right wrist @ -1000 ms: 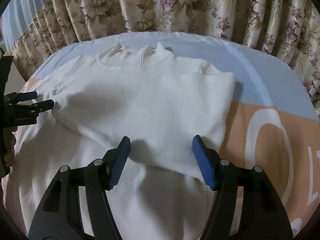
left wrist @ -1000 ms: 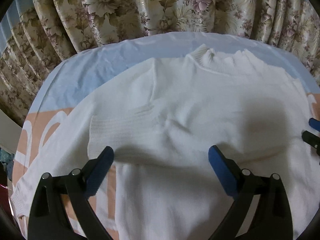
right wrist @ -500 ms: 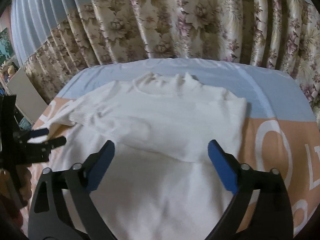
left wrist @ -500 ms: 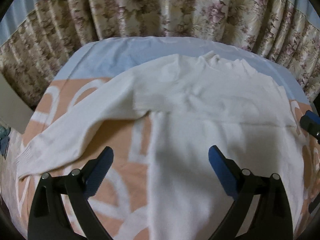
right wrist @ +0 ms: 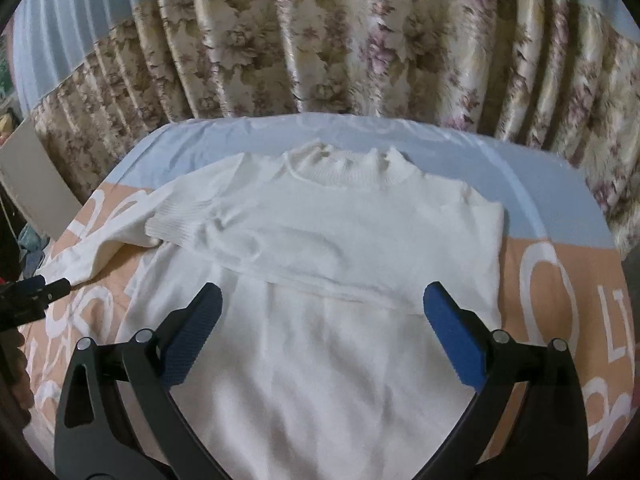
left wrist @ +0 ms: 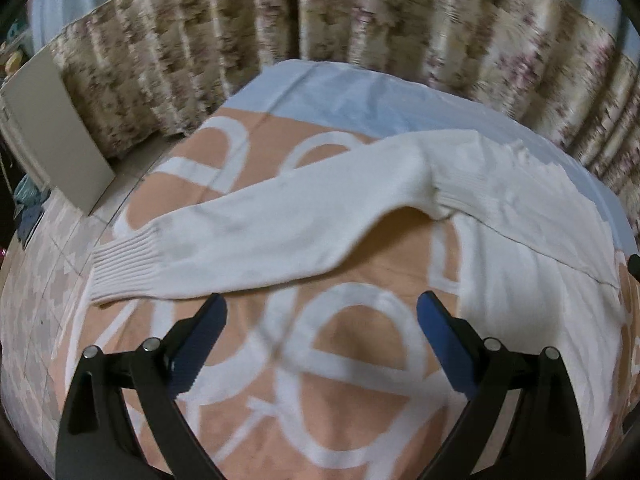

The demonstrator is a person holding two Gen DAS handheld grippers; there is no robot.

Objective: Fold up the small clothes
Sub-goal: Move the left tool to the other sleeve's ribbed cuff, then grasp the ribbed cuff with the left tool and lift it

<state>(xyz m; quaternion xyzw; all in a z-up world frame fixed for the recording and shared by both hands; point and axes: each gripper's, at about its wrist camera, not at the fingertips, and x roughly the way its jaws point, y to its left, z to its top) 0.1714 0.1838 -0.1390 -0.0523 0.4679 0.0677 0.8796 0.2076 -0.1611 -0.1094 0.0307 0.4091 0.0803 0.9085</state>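
Observation:
A white knit sweater lies flat on the bed, collar toward the curtain. Its right sleeve is folded across the chest, cuff at the left. Its left sleeve stretches out flat to the left, with the ribbed cuff at the end. My left gripper is open and empty, hovering just short of that sleeve; it also shows in the right wrist view. My right gripper is open and empty above the sweater's body.
The bed cover is peach with white letters and a pale blue band at the far side. Floral curtains hang behind the bed. A grey board leans at the left beside the bed edge.
My left gripper has swung left, from over the sweater's body to in front of the outstretched left sleeve. My right gripper has pulled back and opened wider. The sweater has not moved.

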